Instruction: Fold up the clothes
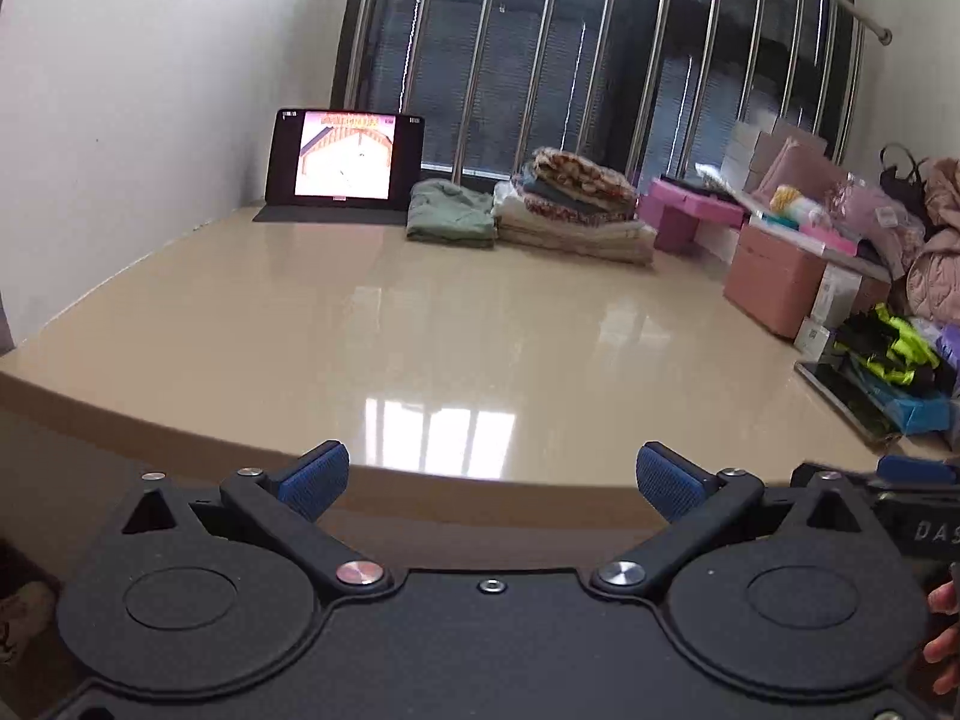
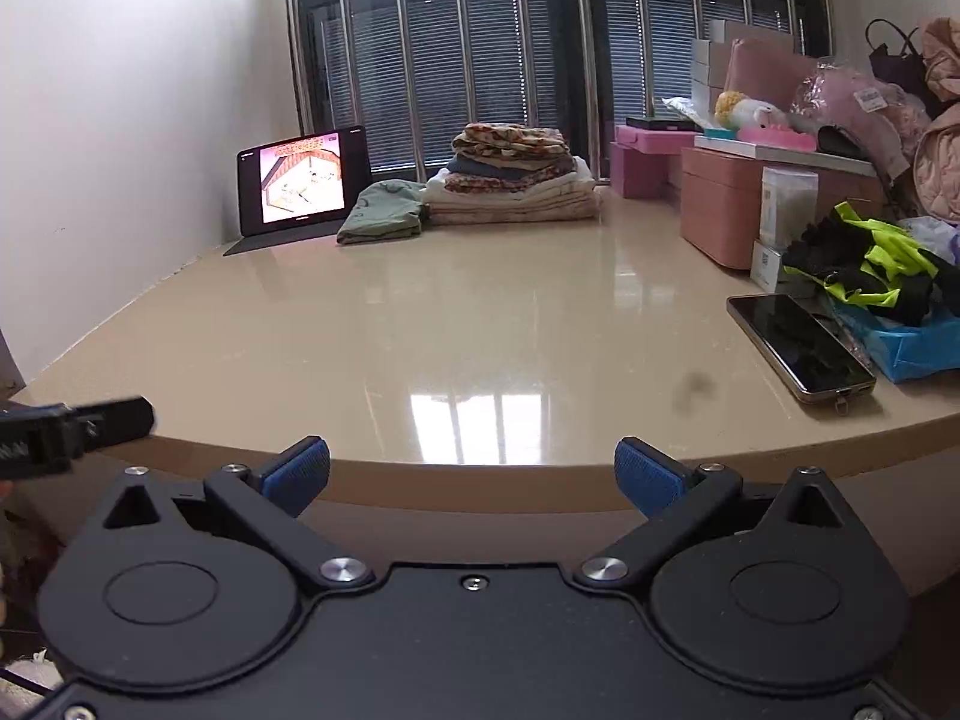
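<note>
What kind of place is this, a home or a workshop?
Probably a home room: folded clothes are stacked on a glossy beige table beside a propped tablet, before a barred window, with household boxes alongside.

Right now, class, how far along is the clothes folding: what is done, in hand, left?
Done: a folded stack and a green folded garment sit at the table's far edge. In hand: nothing; left gripper and right gripper are open and empty. Left: possibly the black-and-yellow garment, unfolded at the right.
</note>
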Demonstrator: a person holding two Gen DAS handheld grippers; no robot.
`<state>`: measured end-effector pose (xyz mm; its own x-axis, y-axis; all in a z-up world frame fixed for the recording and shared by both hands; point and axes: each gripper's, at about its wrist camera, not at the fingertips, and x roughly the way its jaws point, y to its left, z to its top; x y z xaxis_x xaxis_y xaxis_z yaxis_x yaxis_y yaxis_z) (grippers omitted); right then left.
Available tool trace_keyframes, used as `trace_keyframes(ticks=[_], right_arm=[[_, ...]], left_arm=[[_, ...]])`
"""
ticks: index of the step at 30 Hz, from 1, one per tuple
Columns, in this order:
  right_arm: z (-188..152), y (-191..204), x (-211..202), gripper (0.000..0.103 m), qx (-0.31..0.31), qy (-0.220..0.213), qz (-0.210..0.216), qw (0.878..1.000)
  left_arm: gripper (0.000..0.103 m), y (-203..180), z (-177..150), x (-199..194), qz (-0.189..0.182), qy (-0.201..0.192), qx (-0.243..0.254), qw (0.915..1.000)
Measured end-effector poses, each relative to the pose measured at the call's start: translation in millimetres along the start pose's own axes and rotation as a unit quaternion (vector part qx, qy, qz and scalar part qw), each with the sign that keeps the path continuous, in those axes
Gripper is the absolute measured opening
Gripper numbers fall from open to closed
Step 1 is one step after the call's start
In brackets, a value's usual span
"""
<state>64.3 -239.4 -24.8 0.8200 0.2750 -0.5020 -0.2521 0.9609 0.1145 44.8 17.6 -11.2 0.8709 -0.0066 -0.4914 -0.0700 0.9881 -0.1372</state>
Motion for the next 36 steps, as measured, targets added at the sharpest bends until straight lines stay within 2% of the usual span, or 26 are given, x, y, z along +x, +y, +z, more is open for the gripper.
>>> trace_keyframes(ticks=[14,36], right_arm=[[-6.8,2.3,11.9,0.102,0.008,0.025,0.009,1.0],[-7.5,8.6,8.9,0.102,-0.002,0.024,0.018,1.0]], left_arm=[[0.103,-1.7,-5.2,8.9,0.002,0.013,0.011,0.9998],[0.103,-3.4,-5.3,8.2,-0.002,0.017,0.013,0.9998]])
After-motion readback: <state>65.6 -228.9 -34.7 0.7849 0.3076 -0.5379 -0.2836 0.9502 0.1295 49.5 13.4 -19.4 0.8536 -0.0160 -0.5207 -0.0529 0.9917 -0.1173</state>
